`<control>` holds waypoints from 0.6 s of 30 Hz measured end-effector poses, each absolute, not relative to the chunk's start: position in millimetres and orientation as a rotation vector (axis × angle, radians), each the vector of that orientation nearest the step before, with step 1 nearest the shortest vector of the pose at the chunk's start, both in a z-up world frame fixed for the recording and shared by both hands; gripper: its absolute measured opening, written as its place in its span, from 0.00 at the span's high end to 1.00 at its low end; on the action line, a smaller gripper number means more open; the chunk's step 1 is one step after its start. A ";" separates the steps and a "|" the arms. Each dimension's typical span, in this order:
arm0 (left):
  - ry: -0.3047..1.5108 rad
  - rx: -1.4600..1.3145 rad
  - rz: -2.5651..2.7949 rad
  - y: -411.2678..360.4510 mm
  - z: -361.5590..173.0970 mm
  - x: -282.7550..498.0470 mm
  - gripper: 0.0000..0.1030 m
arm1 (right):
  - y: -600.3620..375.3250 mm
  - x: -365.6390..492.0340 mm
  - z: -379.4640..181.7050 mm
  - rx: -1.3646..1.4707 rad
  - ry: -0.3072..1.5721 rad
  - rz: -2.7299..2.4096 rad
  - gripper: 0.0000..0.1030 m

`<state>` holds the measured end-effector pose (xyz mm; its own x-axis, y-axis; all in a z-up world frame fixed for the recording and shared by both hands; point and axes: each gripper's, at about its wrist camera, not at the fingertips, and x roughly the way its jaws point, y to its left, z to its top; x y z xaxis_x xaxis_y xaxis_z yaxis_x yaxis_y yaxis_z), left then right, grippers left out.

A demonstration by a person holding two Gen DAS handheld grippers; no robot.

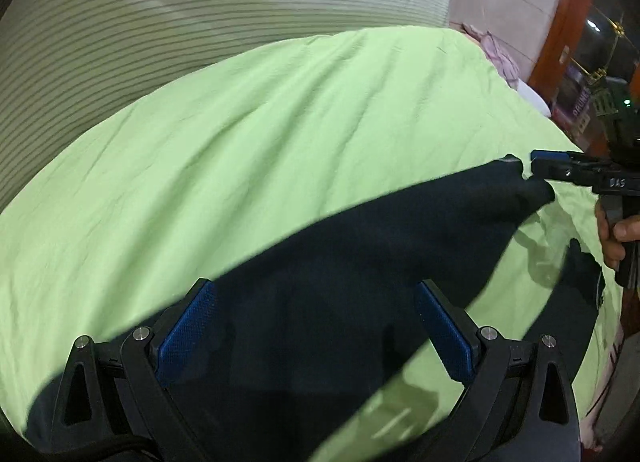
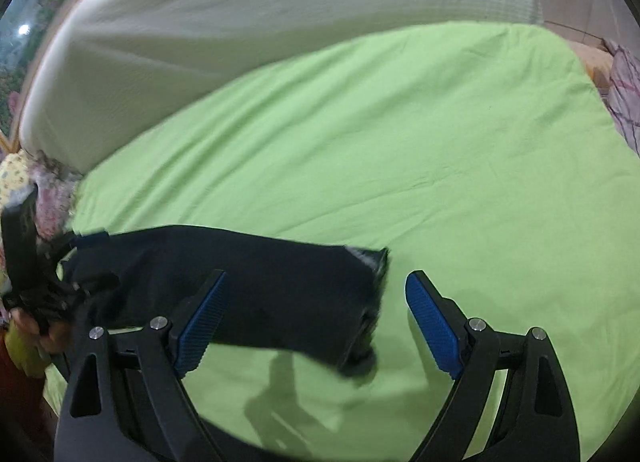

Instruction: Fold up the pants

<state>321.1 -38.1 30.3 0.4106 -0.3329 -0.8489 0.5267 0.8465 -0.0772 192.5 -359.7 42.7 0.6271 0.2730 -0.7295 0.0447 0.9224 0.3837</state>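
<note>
**Dark pants spread over green sheet, both grippers wide open**

Blurred throughout, both views; fabric details of the pants hard to make out, seams and waistband not distinguishable. Cut off at the bottom edge of the left wrist view, so the full extent of the cloth there unknown. Lying across a green sheet, with a striped pale cover behind it.

In the left wrist view, from left to right: left gripper with jaws spread wide, blue pads hovering over the dark cloth, nothing clamped between them. Contact with the fabric impossible to judge from this angle. Further right, the far end of the pants tapering to a corner just beside the right gripper, seen side-on and small; tips near that corner, apart or touching not clear. Fingers of the person's right hand wrapped on its handle at the frame edge.

In the right wrist view, from left to right: left gripper at the far left, partly hidden behind its own frame, sitting at one end of the pants. Right gripper with jaws equally wide, empty; the pants' end lying between the pads, nearer the left one.
</note>
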 end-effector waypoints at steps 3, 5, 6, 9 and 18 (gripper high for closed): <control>1.035 0.264 -0.573 -48.0 24.0 344.5 0.04 | -362.4 209.1 35.5 0.377 0.922 0.156 0.14; 1.057 0.313 -0.579 -61.4 14.5 359.2 0.08 | -363.6 218.2 31.0 0.376 0.938 0.169 0.18; 1.073 0.329 -0.586 -68.4 10.7 367.6 0.11 | -363.4 220.6 29.2 0.383 0.948 0.180 0.20; 1.173 0.384 -0.633 -81.5 -9.3 384.4 0.32 | -364.9 228.0 22.8 0.411 0.969 0.203 0.33; 1.198 0.366 -0.705 -80.9 -6.6 383.4 0.89 | -376.2 220.6 31.8 0.355 0.917 0.218 0.92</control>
